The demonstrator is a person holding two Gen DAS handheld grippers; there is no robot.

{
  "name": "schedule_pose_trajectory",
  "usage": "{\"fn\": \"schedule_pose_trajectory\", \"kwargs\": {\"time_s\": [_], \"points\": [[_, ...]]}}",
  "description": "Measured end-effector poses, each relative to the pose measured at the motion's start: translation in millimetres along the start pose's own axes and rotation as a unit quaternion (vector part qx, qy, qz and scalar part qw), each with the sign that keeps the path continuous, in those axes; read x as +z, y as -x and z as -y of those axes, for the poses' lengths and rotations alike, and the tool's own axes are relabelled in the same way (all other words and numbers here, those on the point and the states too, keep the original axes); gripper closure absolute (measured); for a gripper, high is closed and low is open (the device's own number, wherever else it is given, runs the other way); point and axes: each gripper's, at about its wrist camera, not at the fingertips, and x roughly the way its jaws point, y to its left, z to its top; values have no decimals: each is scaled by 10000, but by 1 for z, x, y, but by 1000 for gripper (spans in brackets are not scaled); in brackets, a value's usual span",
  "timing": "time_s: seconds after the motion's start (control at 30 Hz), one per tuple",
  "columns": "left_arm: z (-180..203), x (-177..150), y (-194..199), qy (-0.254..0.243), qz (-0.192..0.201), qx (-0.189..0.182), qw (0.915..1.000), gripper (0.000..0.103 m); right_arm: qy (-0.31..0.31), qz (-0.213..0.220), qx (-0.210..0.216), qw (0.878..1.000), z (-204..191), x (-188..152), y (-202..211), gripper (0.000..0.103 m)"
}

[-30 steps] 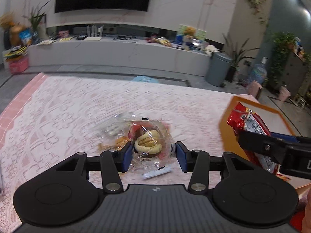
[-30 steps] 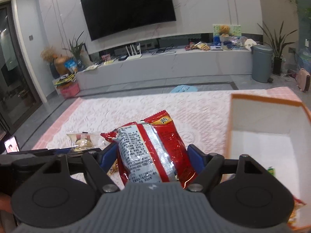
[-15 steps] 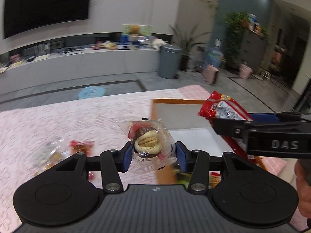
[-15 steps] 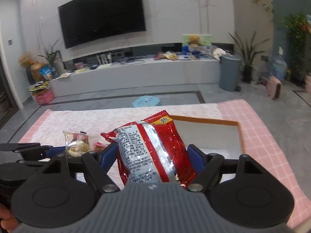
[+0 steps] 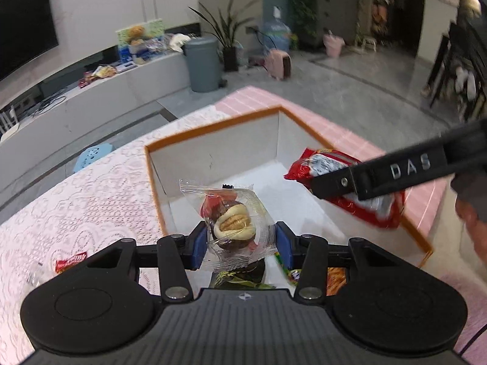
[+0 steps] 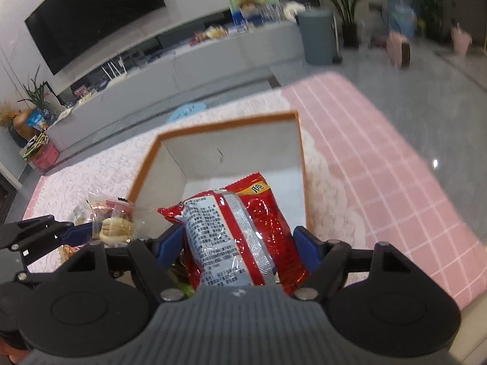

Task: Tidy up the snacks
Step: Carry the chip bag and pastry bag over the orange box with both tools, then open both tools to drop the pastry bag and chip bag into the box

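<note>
Work surface: a table covered by a pink checked cloth (image 6: 380,158) with a white lace overlay (image 5: 91,188). An open box (image 5: 213,152), orange-rimmed with white inner walls, sits on it. Room: a dark television (image 6: 91,15) at 11 o'clock on a pale wall, a long low grey cabinet (image 6: 188,64) beneath it, a grey bin (image 6: 318,36) at 1 o'clock, potted plants, grey tiled floor.

Left gripper (image 5: 237,240): blue pads pinch a clear-wrapped pastry (image 5: 232,222), held above the near left part of the box. Right gripper (image 6: 240,243): pads clamp a red snack bag (image 6: 240,237), held over the box interior.

Limited visibility: packets on the box floor (image 5: 240,276) lie largely behind the gripper bodies; only green and orange edges show. A small red packet (image 5: 71,260) on the lace at 8 o'clock is blurred. Items on the cabinet are too small to identify. A hand (image 5: 478,228) is cut off at the right edge.
</note>
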Motion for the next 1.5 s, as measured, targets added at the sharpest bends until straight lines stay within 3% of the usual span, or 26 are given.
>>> {"fn": "schedule_pose_trajectory", "kwargs": {"time_s": [0.23, 0.47, 0.6, 0.9, 1.2, 1.5], "points": [[18, -10, -27, -828, -157, 130, 9964, 50, 132, -224, -8, 9997, -5, 10, -21, 28], [23, -17, -42, -1272, -261, 188, 9914, 50, 278, -470, 36, 9985, -16, 23, -47, 28], [23, -20, -48, -1280, -344, 149, 9911, 50, 129, -808, 0, 9966, -13, 26, -70, 28], [17, -23, -59, -1293, -551, 55, 9901, 50, 847, -852, -396, 9920, -33, 21, -82, 27], [19, -20, -57, -1334, -735, 62, 9883, 47, 934, -970, -479, 9897, -38, 22, -87, 27], [-1, -14, -42, -802, -605, -215, 9947, 38, 802, -1047, -407, 9904, -36, 22, -84, 28]]}}
